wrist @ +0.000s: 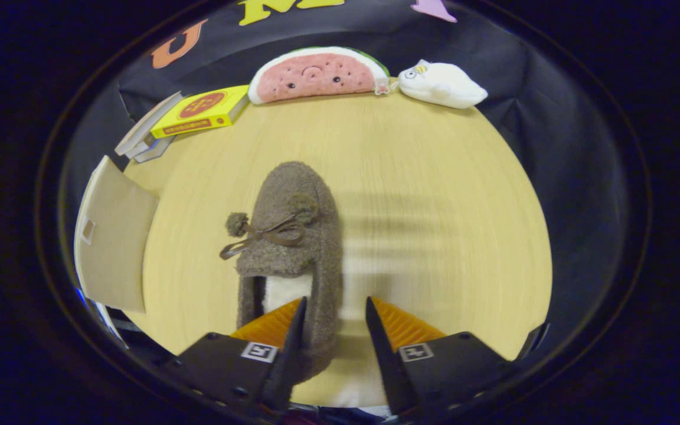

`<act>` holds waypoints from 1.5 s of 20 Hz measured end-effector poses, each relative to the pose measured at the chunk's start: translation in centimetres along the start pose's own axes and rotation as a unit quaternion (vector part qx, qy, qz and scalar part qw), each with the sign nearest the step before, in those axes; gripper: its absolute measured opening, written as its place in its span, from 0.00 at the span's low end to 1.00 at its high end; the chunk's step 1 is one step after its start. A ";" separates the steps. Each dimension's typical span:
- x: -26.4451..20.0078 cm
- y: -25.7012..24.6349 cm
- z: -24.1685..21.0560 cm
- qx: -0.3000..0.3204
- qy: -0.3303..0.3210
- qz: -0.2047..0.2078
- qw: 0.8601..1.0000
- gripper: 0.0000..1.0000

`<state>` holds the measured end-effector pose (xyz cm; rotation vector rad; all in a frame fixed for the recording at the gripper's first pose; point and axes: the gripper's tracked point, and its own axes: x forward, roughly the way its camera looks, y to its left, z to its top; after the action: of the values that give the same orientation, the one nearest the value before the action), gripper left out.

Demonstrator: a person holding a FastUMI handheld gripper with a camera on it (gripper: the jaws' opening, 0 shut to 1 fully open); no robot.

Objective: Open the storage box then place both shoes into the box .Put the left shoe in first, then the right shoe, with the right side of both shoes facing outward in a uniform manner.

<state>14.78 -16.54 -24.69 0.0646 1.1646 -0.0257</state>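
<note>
**Gripper view: fuzzy shoe lies at the open fingers**

Gripper view shows the gripper (335, 313) low over a round wooden table (446, 236), with its two fingers apart and a clear gap between them. A brown fuzzy shoe (296, 236) lies on the table with its toe pointing away from the gripper and its heel toward the gripper. The right wall of the shoe's heel sits in the gap between the fingers, close against the left finger, while the left finger is over the shoe's light inner lining. The right finger is beside the shoe, apart from it, above bare table. Whether the left finger touches the shoe I cannot tell. The shoe has a thin bow with two small pompoms on top.

To the left of the shoe, at the table's edge, stands a pale cardboard flap (113, 242). Beyond the shoe, at the far edge, lie a yellow box (201, 110), a watermelon plush (316, 74) and a white plush (441, 84).
</note>
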 end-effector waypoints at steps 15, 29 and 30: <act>-4.1 2.1 -2.4 0.076 -0.020 0.048 0.996 0.00; -12.3 11.3 -0.9 0.047 -0.082 0.065 0.993 0.00; -12.8 12.3 -0.6 0.043 -0.089 0.068 0.993 0.00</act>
<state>9.81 -4.37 -12.76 0.2149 0.9784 0.0388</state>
